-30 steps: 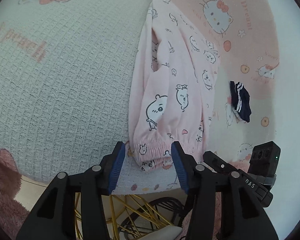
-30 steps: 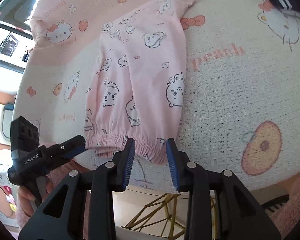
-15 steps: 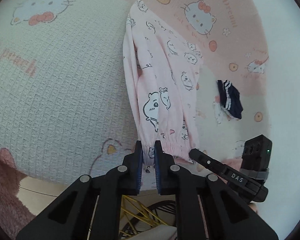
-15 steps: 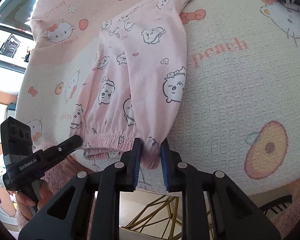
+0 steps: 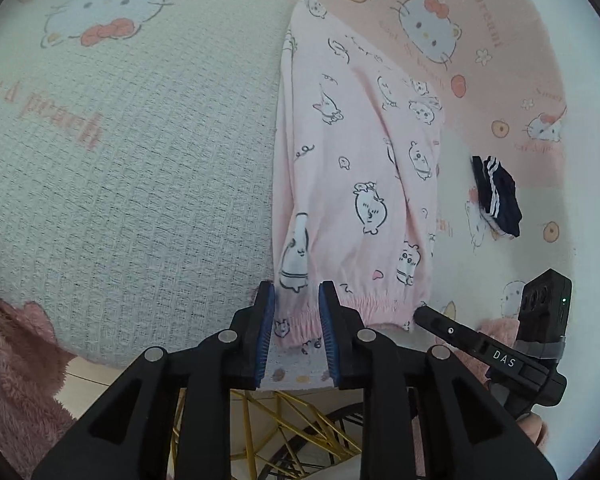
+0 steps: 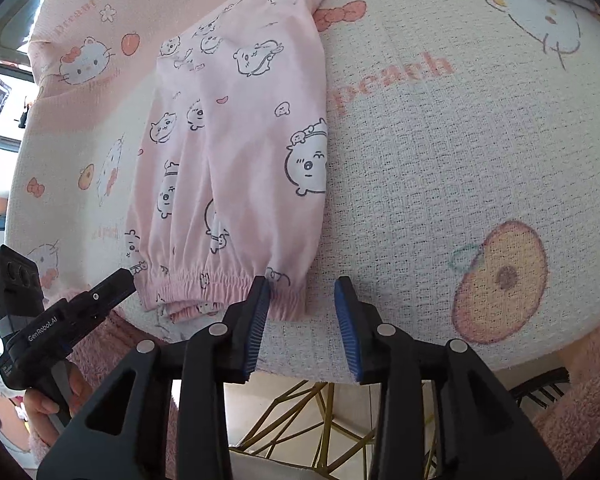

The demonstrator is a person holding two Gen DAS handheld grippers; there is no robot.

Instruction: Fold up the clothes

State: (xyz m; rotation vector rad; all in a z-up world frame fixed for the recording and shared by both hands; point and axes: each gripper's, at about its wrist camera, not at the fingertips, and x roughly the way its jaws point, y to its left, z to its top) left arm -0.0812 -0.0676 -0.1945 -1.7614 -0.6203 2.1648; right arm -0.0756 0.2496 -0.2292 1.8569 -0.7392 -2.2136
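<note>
Pink pyjama trousers with cartoon animal prints lie folded lengthwise on a Hello Kitty cloth, elastic hem at the near table edge. They also show in the right wrist view. My left gripper is open, its jaws either side of the hem's left corner. My right gripper is open wide at the hem's right corner, the left fingertip touching the hem. Each gripper shows in the other's view, the right one and the left one.
A small dark navy striped garment lies on the cloth to the right of the trousers. A gold wire frame stands under the table edge. Pink fluffy fabric hangs at the near left.
Both grippers closed on the trouser hem half a second ago and have now opened, letting it go. The hem rests flat on the cloth.
</note>
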